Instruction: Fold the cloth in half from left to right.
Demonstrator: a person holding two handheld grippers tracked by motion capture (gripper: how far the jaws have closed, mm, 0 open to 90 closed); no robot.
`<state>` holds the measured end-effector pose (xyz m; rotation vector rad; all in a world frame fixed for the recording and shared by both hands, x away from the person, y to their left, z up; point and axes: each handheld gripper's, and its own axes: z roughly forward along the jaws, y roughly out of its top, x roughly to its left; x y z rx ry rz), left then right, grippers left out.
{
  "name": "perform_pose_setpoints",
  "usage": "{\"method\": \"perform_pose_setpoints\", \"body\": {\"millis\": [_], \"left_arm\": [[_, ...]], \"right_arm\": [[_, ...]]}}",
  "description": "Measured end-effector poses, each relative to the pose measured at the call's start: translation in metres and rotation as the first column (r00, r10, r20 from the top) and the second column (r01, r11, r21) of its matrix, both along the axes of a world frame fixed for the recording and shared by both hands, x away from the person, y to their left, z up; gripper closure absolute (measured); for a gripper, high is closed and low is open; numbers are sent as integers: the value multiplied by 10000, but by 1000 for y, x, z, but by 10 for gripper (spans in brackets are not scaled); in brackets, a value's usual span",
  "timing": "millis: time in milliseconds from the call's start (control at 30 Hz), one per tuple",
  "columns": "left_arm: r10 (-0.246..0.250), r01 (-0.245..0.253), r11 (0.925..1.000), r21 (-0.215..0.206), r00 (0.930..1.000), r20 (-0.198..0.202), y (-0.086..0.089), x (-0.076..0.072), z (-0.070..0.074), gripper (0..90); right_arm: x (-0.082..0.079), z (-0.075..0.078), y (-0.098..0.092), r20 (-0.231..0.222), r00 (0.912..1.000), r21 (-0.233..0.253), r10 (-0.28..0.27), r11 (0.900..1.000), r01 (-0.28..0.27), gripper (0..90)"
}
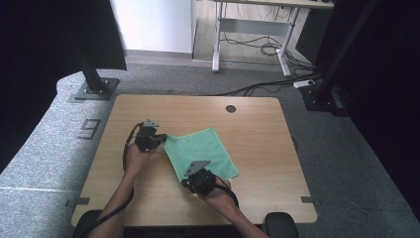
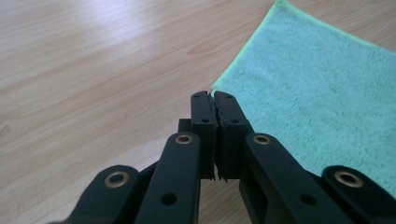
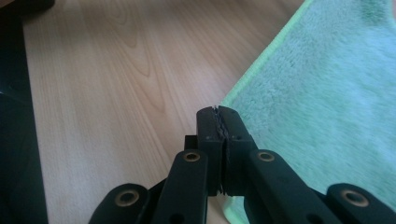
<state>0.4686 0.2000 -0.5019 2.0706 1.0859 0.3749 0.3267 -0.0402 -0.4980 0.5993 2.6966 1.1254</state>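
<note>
Grey carpet runs round a light wood table (image 1: 257,129), w/ a green cloth (image 1: 200,151) lying flat near its middle, a bit toward the person's side. Left gripper (image 1: 159,139) sits at the cloth's far-left corner, jaws pressed together; in the left gripper view (image 2: 215,100) that corner (image 2: 215,88) meets the tips, so it looks pinched, tho how much fabric is caught is hard to tell. Right gripper (image 1: 186,182) is at the near-left corner, jaws also closed, and in the right gripper view (image 3: 218,112) the cloth edge (image 3: 254,70) runs right up to the tips, prob gripped too. Looks like a fold or lift from the left edge is in hand. To do it well: keep both pinches firm, raise both corners together & level so the edge stays straight, then carry it across w/o letting the middle sag or drag. If either hold is only on the hem it could slip, so go slow. Nothing else sits on the table except a small round cable hole (image 1: 231,108) near the far edge, well apart. Beyond, a desk frame (image 1: 252,44) w/ loose cables (image 1: 257,47) on the floor, not in the way
</note>
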Motion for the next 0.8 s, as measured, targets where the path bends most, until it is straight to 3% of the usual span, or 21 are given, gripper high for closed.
{"method": "perform_pose_setpoints", "body": {"millis": [800], "left_arm": [[-656,646,9975,293,9972,360,-65,30,18,873]], "right_arm": [[17,9,-64,198,9900,288,-1399,9898,1393,873]]}}
